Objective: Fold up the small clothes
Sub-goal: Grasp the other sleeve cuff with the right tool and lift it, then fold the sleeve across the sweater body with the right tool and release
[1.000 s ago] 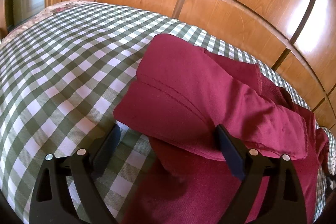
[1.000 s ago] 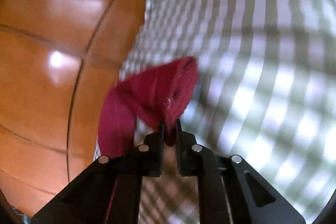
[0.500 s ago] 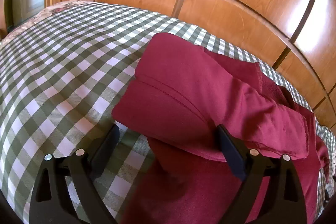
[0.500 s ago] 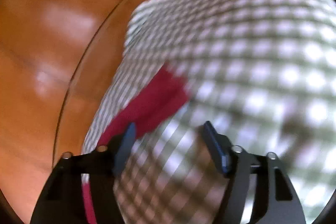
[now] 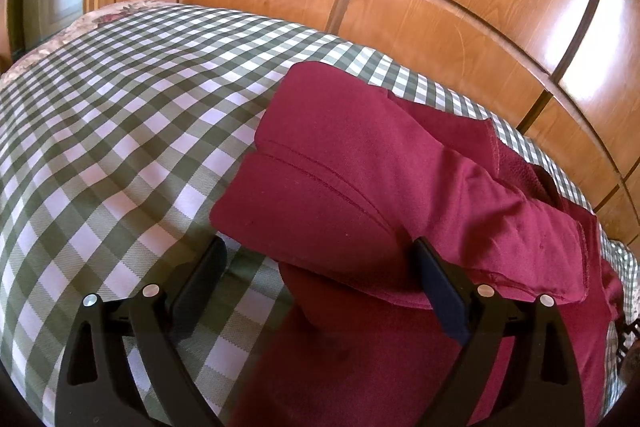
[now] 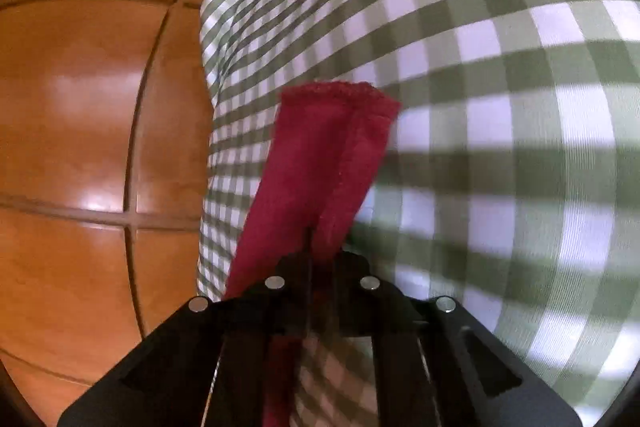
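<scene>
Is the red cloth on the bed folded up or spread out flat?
Partly folded: the red cloth lies in overlapping layers on the checked bedcover, one flap doubled over another.

I could read no text, label, brand or number anywhere in my two views. The maroon garment (image 5: 372, 187) showed only plain cloth and seams, and the checked cover (image 5: 120, 147) and wooden panels (image 5: 460, 39) carried no writing.
</scene>
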`<state>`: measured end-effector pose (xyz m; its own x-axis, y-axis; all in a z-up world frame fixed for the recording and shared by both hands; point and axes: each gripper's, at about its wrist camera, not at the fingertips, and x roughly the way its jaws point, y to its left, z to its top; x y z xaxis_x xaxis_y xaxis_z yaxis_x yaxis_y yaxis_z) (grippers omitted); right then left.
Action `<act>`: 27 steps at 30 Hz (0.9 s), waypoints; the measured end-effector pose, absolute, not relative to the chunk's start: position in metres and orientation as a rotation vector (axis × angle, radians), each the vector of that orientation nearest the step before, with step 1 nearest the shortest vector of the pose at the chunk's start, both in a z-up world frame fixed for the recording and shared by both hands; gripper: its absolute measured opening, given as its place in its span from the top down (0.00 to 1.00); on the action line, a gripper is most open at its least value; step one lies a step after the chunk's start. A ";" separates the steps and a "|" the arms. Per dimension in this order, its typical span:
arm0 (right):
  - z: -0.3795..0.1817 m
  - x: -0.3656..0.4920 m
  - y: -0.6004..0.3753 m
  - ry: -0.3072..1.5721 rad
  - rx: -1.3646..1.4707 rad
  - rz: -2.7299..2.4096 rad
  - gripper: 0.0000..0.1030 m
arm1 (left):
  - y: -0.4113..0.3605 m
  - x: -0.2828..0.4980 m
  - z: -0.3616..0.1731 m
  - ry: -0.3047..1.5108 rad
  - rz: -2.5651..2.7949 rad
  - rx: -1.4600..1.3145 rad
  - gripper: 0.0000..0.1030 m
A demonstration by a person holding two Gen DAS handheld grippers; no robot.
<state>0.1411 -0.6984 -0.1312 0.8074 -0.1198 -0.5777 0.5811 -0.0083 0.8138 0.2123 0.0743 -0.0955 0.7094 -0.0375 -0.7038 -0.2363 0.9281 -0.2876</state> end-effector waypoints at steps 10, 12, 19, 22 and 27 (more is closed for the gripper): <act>-0.123 0.117 -0.714 0.389 1.332 -0.584 0.86 | 0.074 0.216 -0.096 0.778 0.109 -0.374 0.09; -0.121 0.119 -0.712 0.359 1.329 -0.553 0.65 | 0.074 0.216 -0.097 0.778 0.110 -0.373 0.09; -0.113 0.157 -0.708 0.502 1.250 -0.550 0.92 | 0.074 0.215 -0.096 0.777 0.108 -0.375 0.09; -0.108 0.155 -0.700 0.477 1.238 -0.571 0.93 | 0.074 0.217 -0.096 0.776 0.106 -0.376 0.09; -0.072 0.159 -0.672 0.468 1.066 -0.540 0.93 | 0.074 0.218 -0.096 0.774 0.102 -0.382 0.09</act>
<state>0.1595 -0.6717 -0.0723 0.7779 -0.1862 -0.6002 0.6204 0.3793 0.6865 0.2178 0.0744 -0.0961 0.7142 -0.0487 -0.6983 -0.2288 0.9266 -0.2985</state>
